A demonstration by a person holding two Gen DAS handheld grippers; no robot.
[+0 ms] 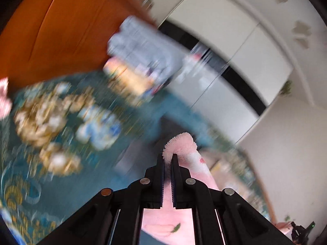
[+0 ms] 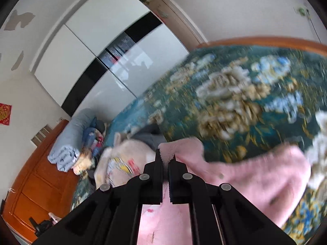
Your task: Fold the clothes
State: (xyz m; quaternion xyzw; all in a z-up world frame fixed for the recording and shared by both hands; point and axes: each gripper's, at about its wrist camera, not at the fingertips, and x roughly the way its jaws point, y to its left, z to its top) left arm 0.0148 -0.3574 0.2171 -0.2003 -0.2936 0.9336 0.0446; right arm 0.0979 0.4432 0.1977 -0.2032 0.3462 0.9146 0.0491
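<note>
Mid-fold here, looks like the lift-and-carry part. Left claw (image 1: 168,157) pressed together on a fuzzy edge of the pink fleece garment (image 1: 184,153), cloth sticking out past the tips and draping down underneath. Right claw (image 2: 165,157) also clamped shut, pinching another edge of the same pink garment (image 2: 255,173), which trails off to the right over the teal floral bedspread (image 2: 224,94). So: garment held up at two points above the bed, rest of it sagging onto the cover.

Next move probably calls for bringing both pinched edges across to meet the far side, keeping the cloth taut and level between the claws, then laying it flat before letting go.

Hard to read a lot here. Heavy motion blur on the bedspread in both views. Can't tell if it's a top or bottoms, maybe pyjamas given the print. Bulk of the garment hidden below the claw bodies. Blue rolled bedding (image 2: 65,140) and a beige printed garment (image 2: 122,163) piled near the wooden headboard (image 2: 36,183), details smeared.
</note>
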